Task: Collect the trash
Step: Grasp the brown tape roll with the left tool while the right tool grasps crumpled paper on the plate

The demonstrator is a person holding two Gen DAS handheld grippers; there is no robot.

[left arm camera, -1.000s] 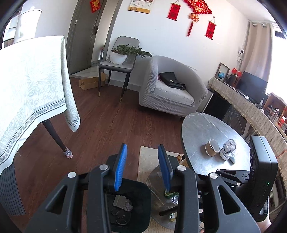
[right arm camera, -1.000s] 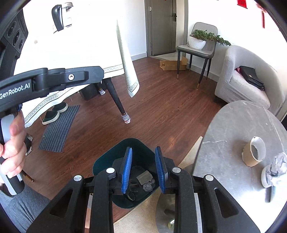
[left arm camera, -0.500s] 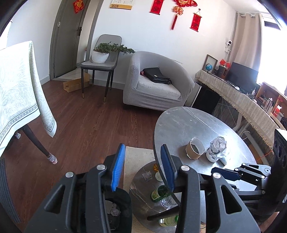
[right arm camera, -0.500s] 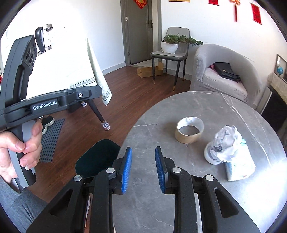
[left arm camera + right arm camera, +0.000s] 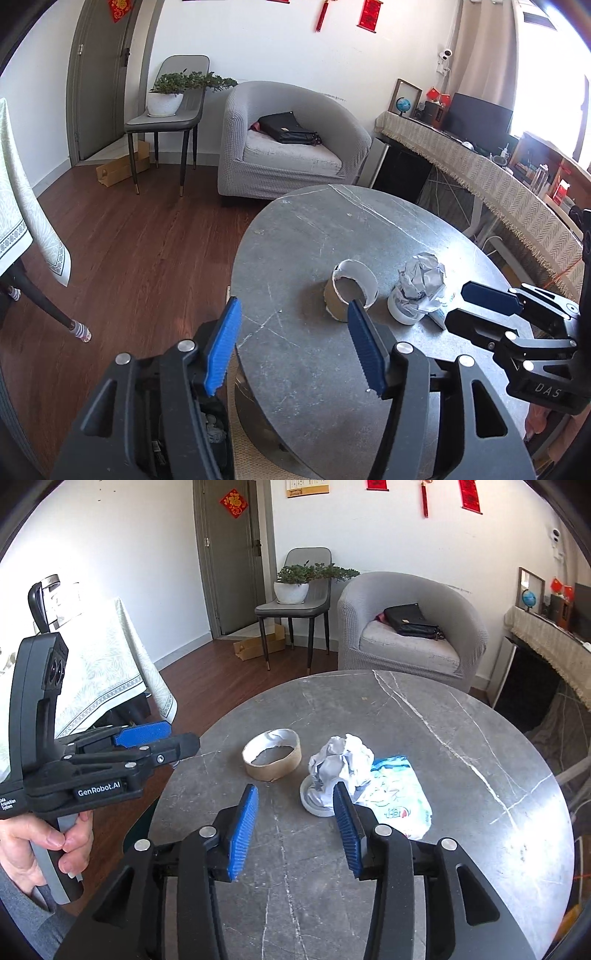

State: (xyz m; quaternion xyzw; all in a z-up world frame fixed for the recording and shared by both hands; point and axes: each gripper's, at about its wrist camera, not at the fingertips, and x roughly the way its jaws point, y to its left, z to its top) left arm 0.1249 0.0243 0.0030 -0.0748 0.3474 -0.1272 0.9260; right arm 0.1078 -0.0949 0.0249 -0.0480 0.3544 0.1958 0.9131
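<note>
Right wrist | right gripper [image 5: 295, 819] jaws just opening (nothing between) | left gripper [image 5: 295, 343] likewise

One tape roll [image 5: 271, 758], one paper-stuffed cup [image 5: 334, 775], one wrapper [image 5: 400, 797], one table [image 5: 461, 738], two claws [image 5: 295, 832] [image 5: 293, 349].

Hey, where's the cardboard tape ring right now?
The cardboard tape ring lies on the round grey table, just left of the crumpled paper in the right wrist view, ahead of both open grippers.

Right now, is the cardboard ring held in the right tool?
No, the cardboard ring sits on the round table, ahead of the open, empty right tool.
</note>
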